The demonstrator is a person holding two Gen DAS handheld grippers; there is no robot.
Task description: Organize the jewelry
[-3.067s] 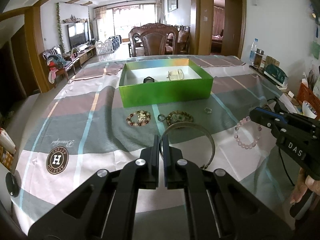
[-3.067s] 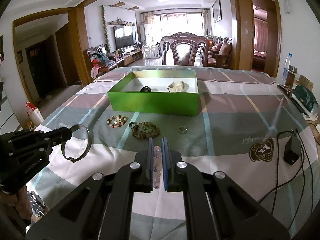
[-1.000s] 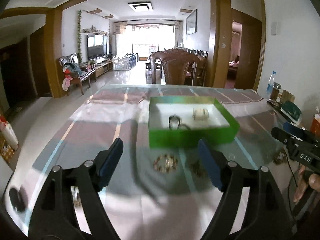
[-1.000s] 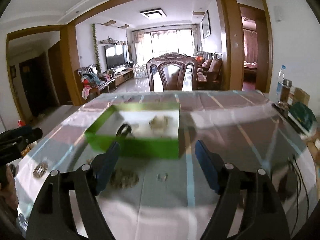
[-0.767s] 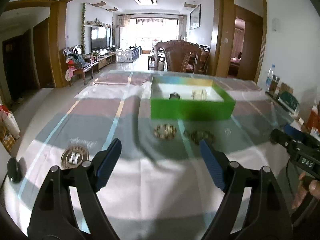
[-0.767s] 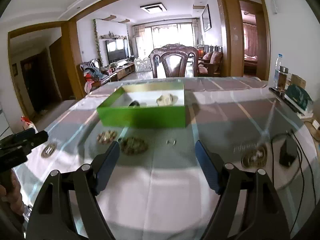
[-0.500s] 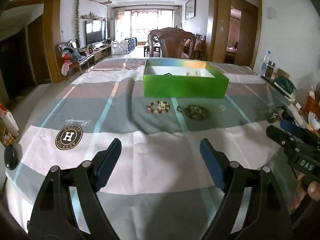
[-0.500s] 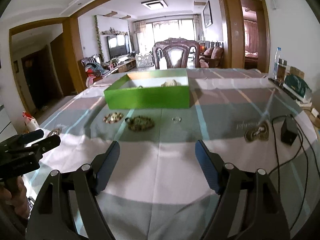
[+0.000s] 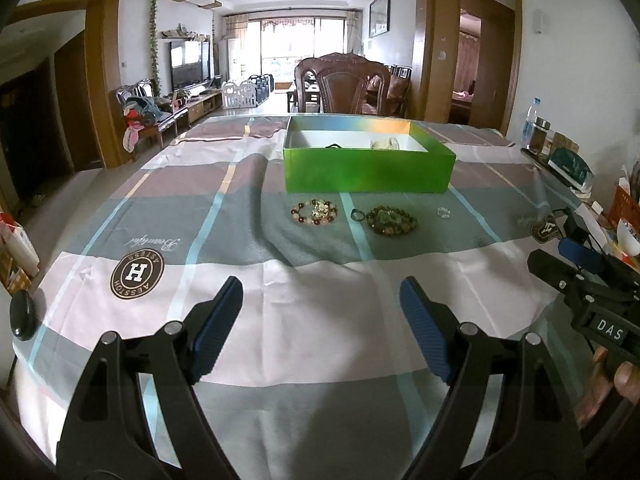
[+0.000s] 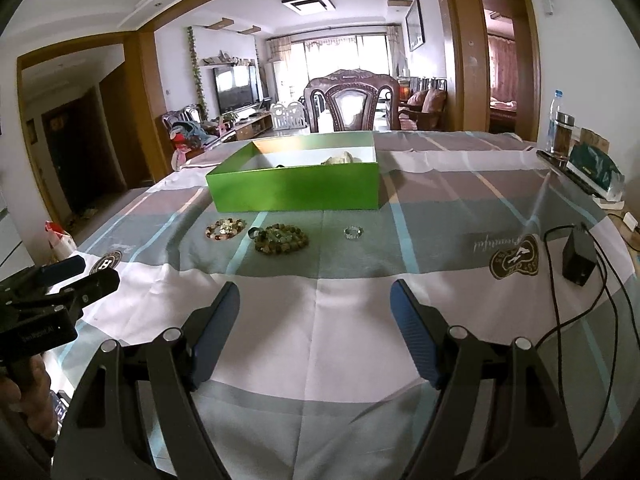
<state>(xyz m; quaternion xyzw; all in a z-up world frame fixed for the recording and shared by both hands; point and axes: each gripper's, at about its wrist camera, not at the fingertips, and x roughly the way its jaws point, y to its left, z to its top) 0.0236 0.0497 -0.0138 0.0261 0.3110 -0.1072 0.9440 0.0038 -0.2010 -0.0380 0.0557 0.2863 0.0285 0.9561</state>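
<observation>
Checked tablecloth, your two grippers spread wide and empty.
Left gripper (image 9: pixel 320 312) and right gripper (image 10: pixel 314 314) hold nothing; red-bead bracelet (image 9: pixel 314 212), green-bead bracelet (image 9: pixel 391 220) and small ring (image 9: pixel 443 212) await you before the green box (image 9: pixel 368 170), which already holds pieces.

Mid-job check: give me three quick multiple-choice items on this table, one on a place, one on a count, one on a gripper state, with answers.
1. Where does the small ring lie? A in the box; B on the cloth right of the bracelets; C in a gripper.
2. How many jewelry pieces lie on the cloth before the box? A one; B three; C six.
3. The left gripper is: A open, empty; B shut on a bracelet; C shut, empty.

B: the ring lies right of the green bracelet.
B: red bracelet, green bracelet, ring, before the green box.
A: left gripper pads stand apart over bare cloth.
</observation>
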